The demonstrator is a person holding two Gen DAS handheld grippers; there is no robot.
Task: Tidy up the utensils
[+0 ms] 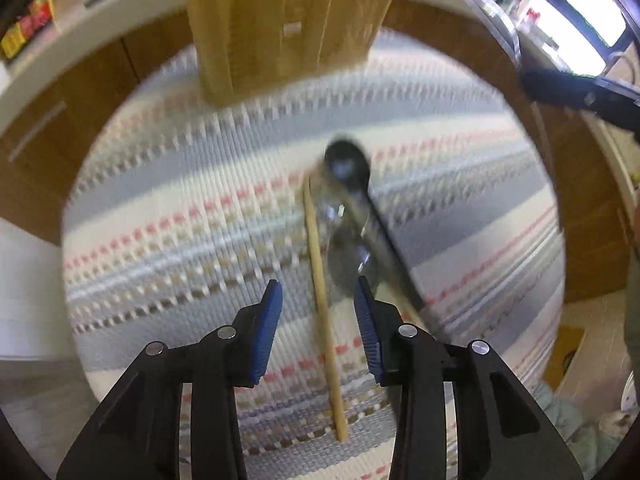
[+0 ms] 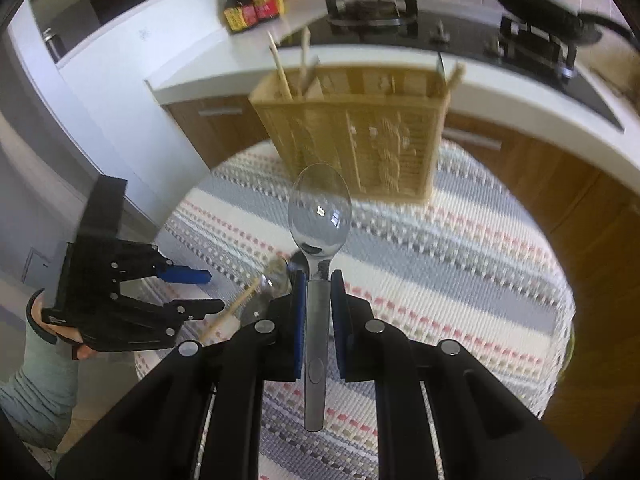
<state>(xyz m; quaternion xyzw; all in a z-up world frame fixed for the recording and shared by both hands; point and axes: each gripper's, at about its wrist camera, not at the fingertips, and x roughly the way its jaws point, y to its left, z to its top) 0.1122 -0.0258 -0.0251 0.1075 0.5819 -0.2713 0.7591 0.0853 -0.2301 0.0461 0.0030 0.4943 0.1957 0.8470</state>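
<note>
Left gripper (image 1: 318,300) spread, nothing pinched; your blue ribbed pads straddle thin wooden chopstick (image 1: 323,312) lying on woven striped cloth (image 1: 180,208). Black spoon (image 1: 360,196) just beside, blurred clear piece between. Wooden holder (image 1: 288,20) well ahead, bare cloth left.
Right gripper (image 2: 319,280) pinching flat handle of steel spoon (image 2: 319,216), oval bowl forward. Slatted bamboo holder (image 2: 356,132) upright near round table edge, open cloth right.

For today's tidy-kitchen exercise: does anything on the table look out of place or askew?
Yes. A black spoon, a chopstick and a clear utensil lie loose and crossed on the tablecloth, not standing in the holder. Nothing looks spilled or broken.
</note>
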